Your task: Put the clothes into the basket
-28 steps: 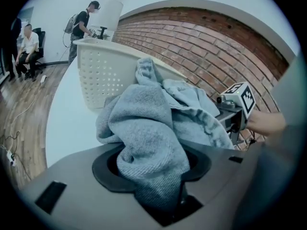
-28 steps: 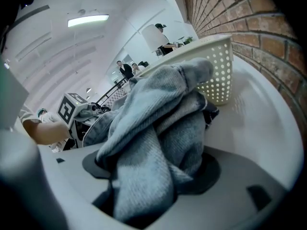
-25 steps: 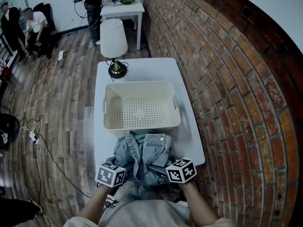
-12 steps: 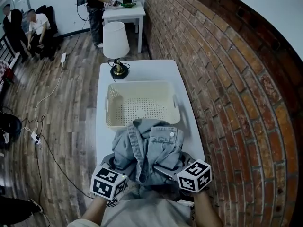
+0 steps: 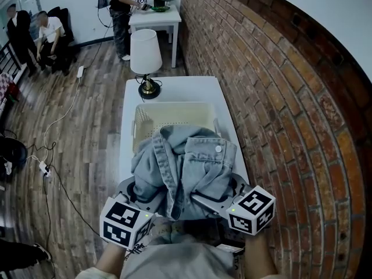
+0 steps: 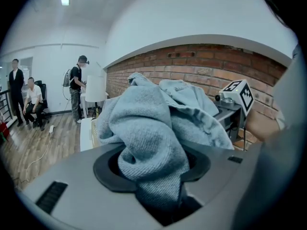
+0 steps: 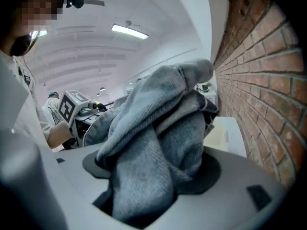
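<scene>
- Grip, left side: the left gripper [image 6: 156, 174] has its fingers clamped on a thick fold of the denim jacket [image 5: 183, 167]. Cloth fills the whole gap between them.
- Grip, right side: the right gripper [image 7: 144, 181] pinches a second, fatter bunch of the same jacket. Its fingers stand wider apart than the left pair, and the gap is packed with denim.
- Garment position: the jacket is held up between the two grippers as one rumpled mass, close in front of the person and above the near end of the white bench [image 5: 174, 89]. How far its lower edge hangs cannot be seen from the head view.
- Target position: the cream basket [image 5: 174, 114] sits on the bench with its long side running across the person's view. Only its far half shows, because the raised jacket covers the near rim.
- Deciding relation: the basket lies straight ahead of both pairs of fingers and below them. Neither gripper is nearer; they stand side by side, level with each other, one at each flank of the garment.
- Step in hand, as judged: carry phase, with the garment lifted and not yet over the basket's middle.
- Next move, as judged: an equal forward travel of both hands, then a release over the perforated floor.
- Caution: the table lamp [image 5: 145, 54] stands just beyond the basket's far wall, so overshoot is undesirable. A trailing hem may also catch the near rim.
</scene>
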`<state>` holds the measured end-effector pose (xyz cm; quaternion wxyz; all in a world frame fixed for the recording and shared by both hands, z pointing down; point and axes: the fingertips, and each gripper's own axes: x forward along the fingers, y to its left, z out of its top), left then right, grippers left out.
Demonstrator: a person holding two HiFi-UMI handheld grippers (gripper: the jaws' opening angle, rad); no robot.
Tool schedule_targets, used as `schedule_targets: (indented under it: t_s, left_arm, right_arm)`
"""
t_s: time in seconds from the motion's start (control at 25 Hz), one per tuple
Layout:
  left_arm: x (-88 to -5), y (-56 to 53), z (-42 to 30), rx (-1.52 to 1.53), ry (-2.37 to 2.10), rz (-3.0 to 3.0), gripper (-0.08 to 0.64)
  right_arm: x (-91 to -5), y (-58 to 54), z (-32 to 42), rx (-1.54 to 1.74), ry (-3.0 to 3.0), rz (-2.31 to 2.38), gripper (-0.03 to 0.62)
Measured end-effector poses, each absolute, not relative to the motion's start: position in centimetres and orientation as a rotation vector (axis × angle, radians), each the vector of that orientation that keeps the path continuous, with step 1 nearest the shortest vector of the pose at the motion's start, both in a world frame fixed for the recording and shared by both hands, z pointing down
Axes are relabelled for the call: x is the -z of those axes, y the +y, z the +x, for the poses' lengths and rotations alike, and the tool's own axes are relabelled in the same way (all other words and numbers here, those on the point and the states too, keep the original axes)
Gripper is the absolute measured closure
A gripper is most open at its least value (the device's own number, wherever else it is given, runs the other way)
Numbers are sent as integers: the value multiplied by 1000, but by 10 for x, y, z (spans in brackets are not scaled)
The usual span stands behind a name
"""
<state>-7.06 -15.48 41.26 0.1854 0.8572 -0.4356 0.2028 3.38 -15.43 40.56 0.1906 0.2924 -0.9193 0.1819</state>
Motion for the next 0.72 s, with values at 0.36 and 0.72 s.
schedule_targets:
  t_s: [0.36, 0.72]
  left_arm:
    - [-378, -196, -77, -552, -1290, 2475, 353]
    - [-368, -241, -84, -564, -1316, 2509, 353]
  right_arm:
    - [-370, -196, 26, -380, -2608, 833, 233]
    - [-362, -241, 19, -334, -2617, 844, 233]
